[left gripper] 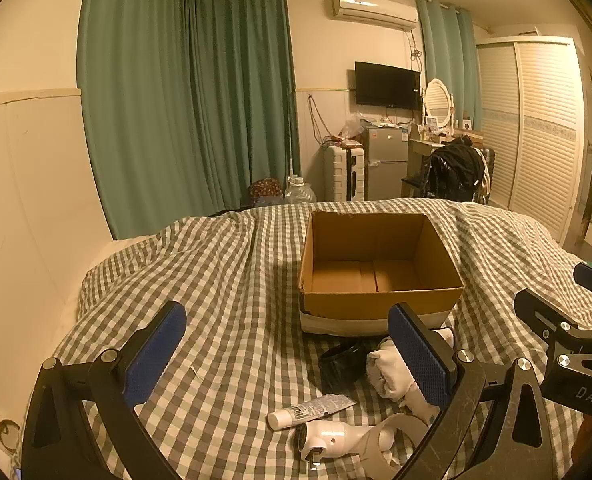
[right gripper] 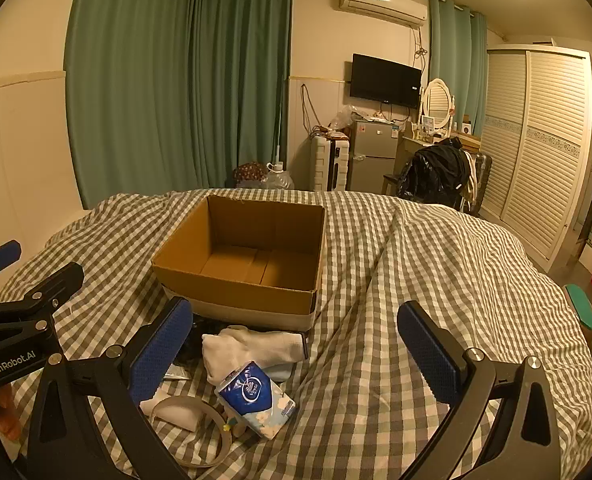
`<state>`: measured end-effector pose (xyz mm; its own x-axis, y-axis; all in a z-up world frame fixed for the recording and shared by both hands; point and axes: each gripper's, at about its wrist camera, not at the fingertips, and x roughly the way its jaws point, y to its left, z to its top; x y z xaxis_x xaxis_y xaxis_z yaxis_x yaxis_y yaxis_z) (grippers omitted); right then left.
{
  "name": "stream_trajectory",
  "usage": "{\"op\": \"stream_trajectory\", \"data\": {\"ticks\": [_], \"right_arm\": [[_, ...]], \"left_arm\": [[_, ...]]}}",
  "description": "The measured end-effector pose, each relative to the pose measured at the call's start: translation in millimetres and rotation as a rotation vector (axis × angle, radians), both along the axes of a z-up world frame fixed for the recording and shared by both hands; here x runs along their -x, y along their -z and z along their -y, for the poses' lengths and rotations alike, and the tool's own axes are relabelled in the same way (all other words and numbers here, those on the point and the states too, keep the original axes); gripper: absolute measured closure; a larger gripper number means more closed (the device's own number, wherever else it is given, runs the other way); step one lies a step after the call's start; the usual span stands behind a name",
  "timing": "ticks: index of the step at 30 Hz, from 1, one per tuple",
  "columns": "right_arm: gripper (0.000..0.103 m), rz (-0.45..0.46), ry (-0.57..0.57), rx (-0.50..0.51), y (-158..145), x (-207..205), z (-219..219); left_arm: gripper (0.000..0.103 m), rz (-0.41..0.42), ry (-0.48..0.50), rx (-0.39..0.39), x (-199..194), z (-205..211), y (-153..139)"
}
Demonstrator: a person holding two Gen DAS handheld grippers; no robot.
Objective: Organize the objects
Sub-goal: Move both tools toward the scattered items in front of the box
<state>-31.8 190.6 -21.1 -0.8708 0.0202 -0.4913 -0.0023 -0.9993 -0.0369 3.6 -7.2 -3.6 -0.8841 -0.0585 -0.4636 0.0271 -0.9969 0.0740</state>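
Several loose items, a tissue pack [right gripper: 258,398], white socks [right gripper: 252,350] and a tube [left gripper: 310,408], lie just before the empty cardboard box [right gripper: 248,256] on the checked bedspread [right gripper: 416,280]. Our left gripper [left gripper: 288,360] and right gripper [right gripper: 296,354] both hang spread wide, holding nothing; we judge one item per clean pinch best. A dark object [left gripper: 342,364] beside the socks is hard to identify.

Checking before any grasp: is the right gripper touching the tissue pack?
Apart. Right wrist view shows the open right gripper with the tissue pack lying between its fingers, clear of both.
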Motion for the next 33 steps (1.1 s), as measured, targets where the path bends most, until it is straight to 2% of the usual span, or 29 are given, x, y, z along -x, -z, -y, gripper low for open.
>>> {"op": "stream_trajectory", "data": {"ticks": [33], "right_arm": [[0.000,-0.012,-0.049,0.008,-11.0,-7.7,6.0]], "left_arm": [[0.000,0.013,0.024,-0.026,0.4,4.7,-9.3]]}}
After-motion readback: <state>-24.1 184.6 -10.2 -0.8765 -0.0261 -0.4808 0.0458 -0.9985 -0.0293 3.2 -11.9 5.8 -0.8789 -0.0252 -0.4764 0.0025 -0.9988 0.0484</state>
